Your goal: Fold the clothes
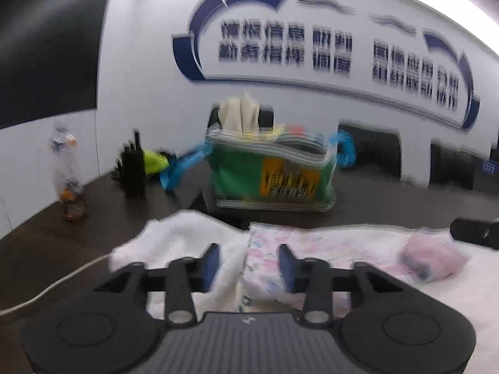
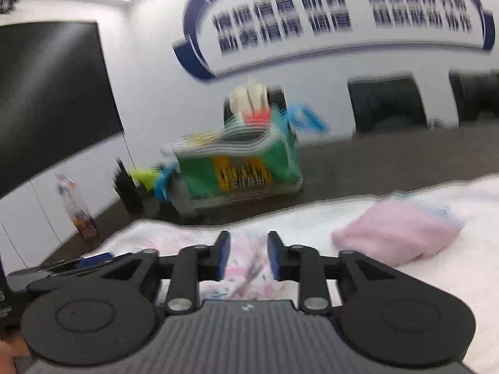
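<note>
A white garment with a pink and blue floral print [image 1: 315, 249] lies flat on a fluffy white cloth [image 1: 184, 237] that covers the dark table. My left gripper [image 1: 249, 265] hovers over the garment's left edge, jaws apart, blue pads clear of the fabric. In the right wrist view my right gripper [image 2: 249, 255] is open over the same floral garment [image 2: 246, 271], with nothing pinched. A folded pink piece [image 2: 396, 233] rests to the right on the white cloth [image 2: 436, 286]; the left wrist view shows this pink piece [image 1: 433, 258] too. Both views are motion-blurred.
A green bag stuffed with clothes [image 1: 271, 174] stands behind the white cloth, with blue handles. A black radio [image 1: 134, 168] and a plastic bottle [image 1: 67, 171] stand at the far left. A white cable [image 1: 46, 290] crosses the table [image 1: 389, 199]. Dark chairs [image 1: 371, 152] line the wall.
</note>
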The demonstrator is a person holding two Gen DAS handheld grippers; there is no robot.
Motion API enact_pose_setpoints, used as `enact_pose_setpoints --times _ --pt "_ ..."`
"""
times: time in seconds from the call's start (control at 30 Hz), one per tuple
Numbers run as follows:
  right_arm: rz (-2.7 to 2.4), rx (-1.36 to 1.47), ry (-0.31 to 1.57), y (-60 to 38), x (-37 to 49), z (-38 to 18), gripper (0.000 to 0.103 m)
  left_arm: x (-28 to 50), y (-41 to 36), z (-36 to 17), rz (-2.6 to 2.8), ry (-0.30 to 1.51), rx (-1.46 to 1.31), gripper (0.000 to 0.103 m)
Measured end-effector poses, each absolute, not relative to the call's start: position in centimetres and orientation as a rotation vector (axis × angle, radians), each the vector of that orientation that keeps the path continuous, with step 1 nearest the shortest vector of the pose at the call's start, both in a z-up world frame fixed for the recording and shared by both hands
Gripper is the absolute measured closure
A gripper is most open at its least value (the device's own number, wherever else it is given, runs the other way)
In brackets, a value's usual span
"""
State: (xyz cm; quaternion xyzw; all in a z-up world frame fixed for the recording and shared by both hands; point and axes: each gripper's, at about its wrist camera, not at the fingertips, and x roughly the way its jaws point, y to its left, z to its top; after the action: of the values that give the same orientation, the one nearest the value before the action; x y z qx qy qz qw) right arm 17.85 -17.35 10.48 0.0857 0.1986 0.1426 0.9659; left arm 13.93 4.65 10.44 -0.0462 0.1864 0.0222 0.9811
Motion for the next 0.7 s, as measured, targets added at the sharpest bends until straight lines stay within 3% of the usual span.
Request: enact_pose_setpoints --times 0.07,0.2,0.53,0.7 --pt "0.292 0.146 0.378 -18.5 14.6 12.0 0.044 9.8 2.9 11.4 -0.033 0.384 -0.065 0.024" --pt "0.336 0.116 0.44 -20.4 7.9 11.5 0.024 3.1 -0.6 9.5 -0.215 0.475 -0.001 0.02" --pt "0.149 0.097 0.595 -23.3 0.9 3.8 0.02 0.7 -1.0 3.1 -0.045 0.597 -0.106 0.02" --pt "0.173 0.036 0.618 -21.8 0.1 2.3 0.012 0.6 -0.5 1.6 -0.004 0.627 -0.07 0.02"
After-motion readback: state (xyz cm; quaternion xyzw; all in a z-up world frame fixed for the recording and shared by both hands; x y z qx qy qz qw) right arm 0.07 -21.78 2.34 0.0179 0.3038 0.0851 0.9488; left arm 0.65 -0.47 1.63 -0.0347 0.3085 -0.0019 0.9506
